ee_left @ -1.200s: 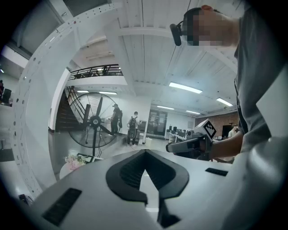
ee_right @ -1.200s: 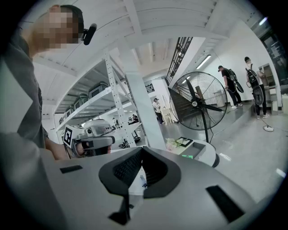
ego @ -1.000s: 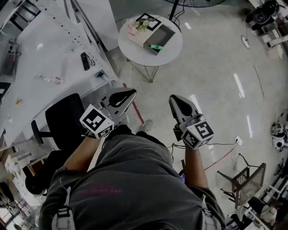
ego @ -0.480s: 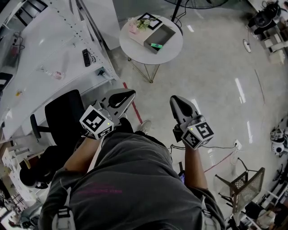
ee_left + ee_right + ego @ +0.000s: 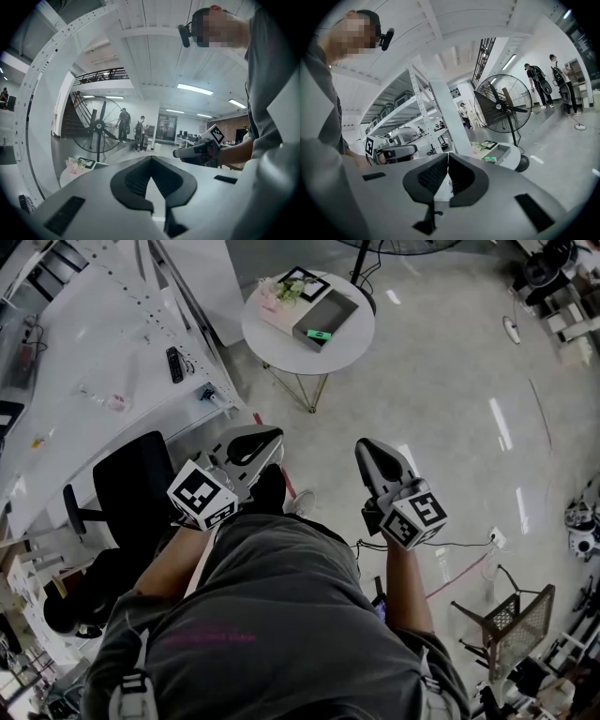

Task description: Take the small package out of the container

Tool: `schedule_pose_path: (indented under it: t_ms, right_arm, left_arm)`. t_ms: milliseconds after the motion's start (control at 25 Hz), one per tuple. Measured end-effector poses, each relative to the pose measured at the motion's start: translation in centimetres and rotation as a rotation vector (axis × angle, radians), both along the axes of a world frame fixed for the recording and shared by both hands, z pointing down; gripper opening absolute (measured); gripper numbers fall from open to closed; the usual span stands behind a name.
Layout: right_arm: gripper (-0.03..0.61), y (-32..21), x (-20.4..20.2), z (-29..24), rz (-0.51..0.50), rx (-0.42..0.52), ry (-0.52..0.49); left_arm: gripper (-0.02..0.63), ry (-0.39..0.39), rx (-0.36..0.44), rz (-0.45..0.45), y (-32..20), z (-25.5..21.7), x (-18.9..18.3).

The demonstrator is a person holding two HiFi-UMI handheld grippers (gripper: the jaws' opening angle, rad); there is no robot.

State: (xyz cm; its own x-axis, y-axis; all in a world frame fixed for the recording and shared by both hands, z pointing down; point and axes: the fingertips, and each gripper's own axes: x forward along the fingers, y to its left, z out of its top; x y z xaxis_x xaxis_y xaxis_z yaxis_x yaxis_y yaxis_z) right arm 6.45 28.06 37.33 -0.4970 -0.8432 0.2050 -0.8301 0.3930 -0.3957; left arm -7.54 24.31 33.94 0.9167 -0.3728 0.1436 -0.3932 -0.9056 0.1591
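Note:
A grey open container [image 5: 326,320] stands on a round white table [image 5: 352,343] far ahead of me. Inside it lies the small green package [image 5: 320,335]. In the right gripper view the container [image 5: 502,151] and the green package [image 5: 490,159] show just past the jaws, well out of reach. My left gripper [image 5: 265,436] and right gripper [image 5: 368,450] are held side by side at waist height, well short of the table. The jaws of both are shut with nothing between them [image 5: 151,159] [image 5: 448,157].
Pink flowers [image 5: 284,296] and a black-framed card [image 5: 307,284] share the table. A white workbench [image 5: 94,362] and a black office chair [image 5: 131,488] stand to my left. A large floor fan [image 5: 504,105] is behind the table, with people [image 5: 543,86] farther off.
The table has shifted a little left and up in the head view. A dark shoe has come forward between the grippers. Both grippers stay shut, held as before.

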Motion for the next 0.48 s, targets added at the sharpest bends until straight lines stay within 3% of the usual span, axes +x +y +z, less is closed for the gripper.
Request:
schedule_pose_path:
  t_ms: [480]
  right_arm:
    - [0.023,-4.4,1.2,0.5,0.030,-0.017,0.013]
  left_arm:
    - [0.015,0.027,-0.018,0.040,-5.5,1.0,2.1]
